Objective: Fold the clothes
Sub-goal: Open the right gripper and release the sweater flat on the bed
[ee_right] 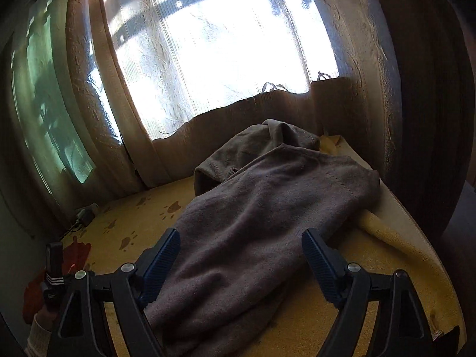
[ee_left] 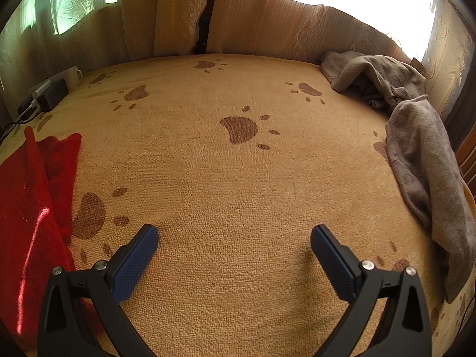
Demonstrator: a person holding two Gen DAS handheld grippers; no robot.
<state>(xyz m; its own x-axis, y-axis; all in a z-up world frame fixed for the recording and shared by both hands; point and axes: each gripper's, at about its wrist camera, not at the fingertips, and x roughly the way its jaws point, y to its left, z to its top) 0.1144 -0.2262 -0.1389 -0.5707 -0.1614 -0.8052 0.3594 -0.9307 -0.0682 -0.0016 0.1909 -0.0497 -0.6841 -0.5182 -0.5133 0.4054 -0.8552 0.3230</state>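
- Grey garment (ee_right: 267, 223), crumpled along the bed's (ee_left: 223, 178) right edge: judged soft, light, limp.
- Right gripper (ee_right: 241, 255) spread wide, cloth between the jaws, ungripped.
- Left gripper (ee_left: 233, 253) released, empty.
- A hem edge is judged best pinched.

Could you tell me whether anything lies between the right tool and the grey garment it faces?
Nothing visible does. The right tool is open, and the grey garment already lies between and beyond its pads on the paw-print blanket. The red cloth sits well off to the side, near the left tool.
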